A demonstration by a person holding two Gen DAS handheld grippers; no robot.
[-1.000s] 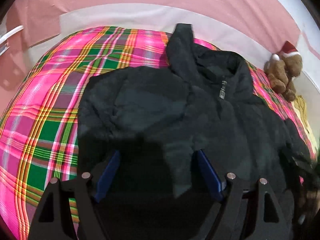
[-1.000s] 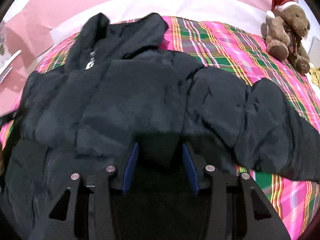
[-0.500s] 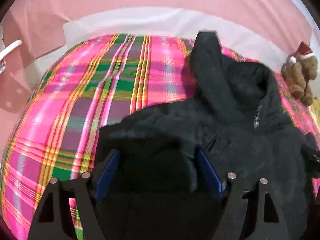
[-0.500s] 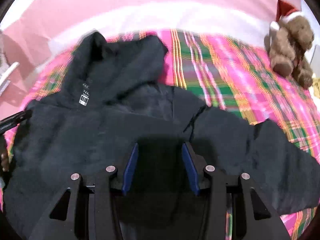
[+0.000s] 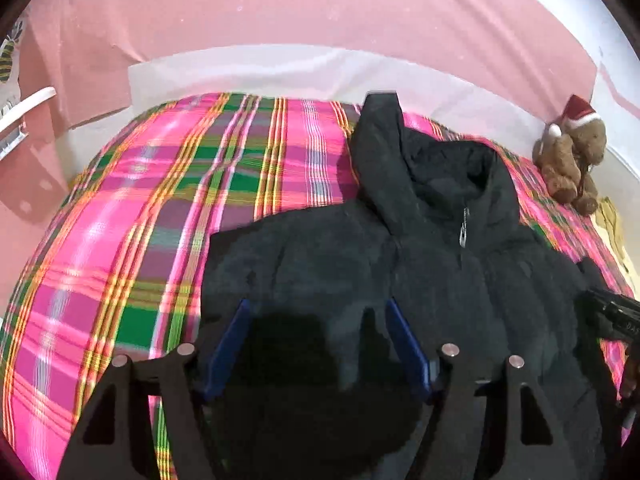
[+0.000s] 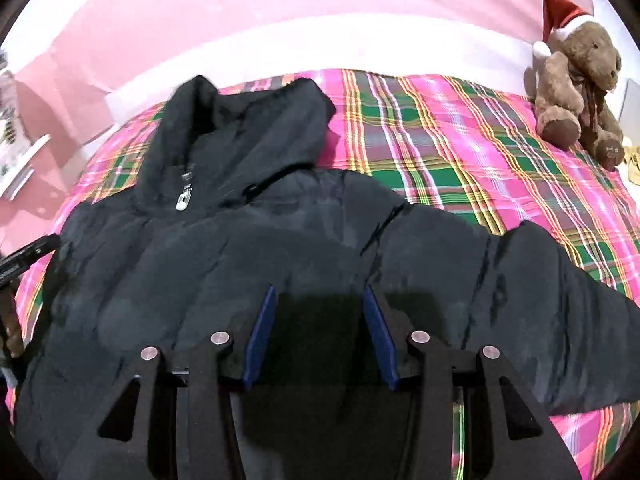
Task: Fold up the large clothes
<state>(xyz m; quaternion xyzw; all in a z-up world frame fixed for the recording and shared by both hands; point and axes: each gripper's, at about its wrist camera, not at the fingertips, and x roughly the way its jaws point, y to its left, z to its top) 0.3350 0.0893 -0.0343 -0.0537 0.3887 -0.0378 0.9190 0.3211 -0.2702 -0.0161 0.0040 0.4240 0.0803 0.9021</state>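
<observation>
Lying: black puffy hooded jacket (image 6: 248, 248) spread front-up on the pink, green and yellow plaid bedspread (image 6: 460, 152), hood toward the far edge
Sleeve: one dark arm (image 6: 560, 300) stretches out to the right in the right wrist view
Left gripper (image 5: 316, 336): jaws have just been closing, dark fabric sits between the blue pads, grip unclear
Right gripper (image 6: 318, 328): narrower gap over dark cloth, cannot tell whether it pinches
Corner: brown teddy bear in a red Santa hat (image 6: 576, 80)
</observation>
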